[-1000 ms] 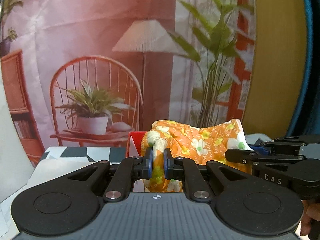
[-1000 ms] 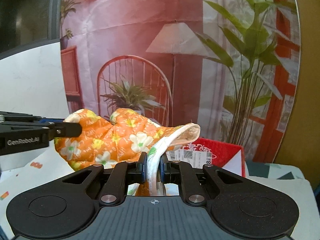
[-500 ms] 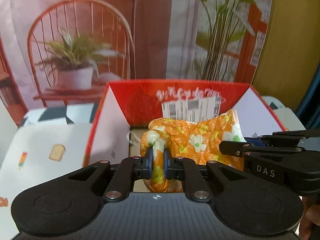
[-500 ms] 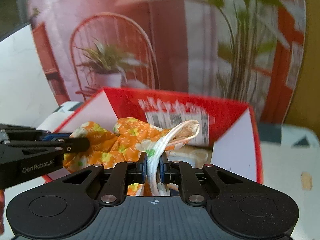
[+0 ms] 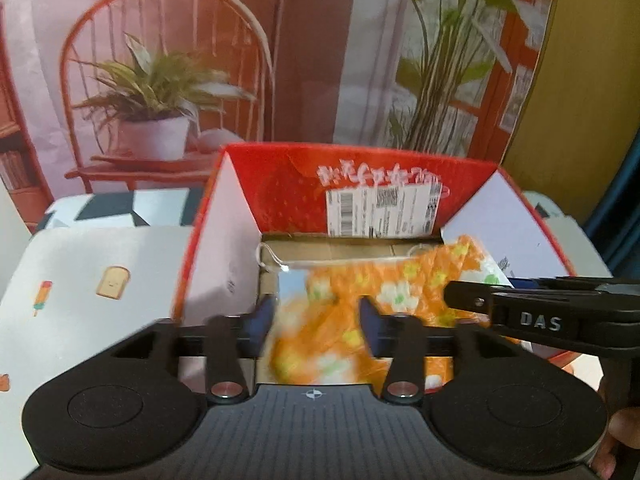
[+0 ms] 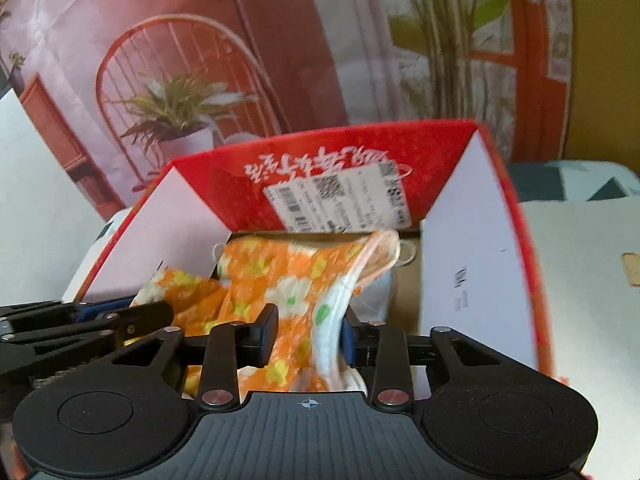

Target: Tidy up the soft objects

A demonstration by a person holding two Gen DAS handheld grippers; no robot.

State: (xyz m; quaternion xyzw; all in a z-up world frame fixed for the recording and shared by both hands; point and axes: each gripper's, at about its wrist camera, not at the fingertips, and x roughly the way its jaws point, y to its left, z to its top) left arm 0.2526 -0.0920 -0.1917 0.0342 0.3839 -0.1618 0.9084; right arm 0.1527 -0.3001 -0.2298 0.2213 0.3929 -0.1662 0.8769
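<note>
An orange floral oven mitt [image 5: 360, 304] lies in the open red cardboard box [image 5: 288, 184], blurred as it drops. My left gripper [image 5: 316, 316] is open over the box, its jaws spread either side of the mitt. My right gripper [image 6: 308, 336] is open too, with the mitt [image 6: 272, 280] and its white cuff loose between the jaws. The box also shows in the right wrist view [image 6: 224, 176]. The right gripper also shows at the right edge of the left wrist view [image 5: 520, 312].
The box has raised white side flaps [image 5: 224, 240] and a shipping label on its far flap [image 5: 380, 212]. A white mat with food prints [image 5: 92, 280] lies left of it. A printed backdrop of a chair and plants [image 5: 160, 80] hangs behind.
Both grippers have opened and let go of the mitt, which is falling into the box. Before, both were shut on it, lowering it from above the box.
</note>
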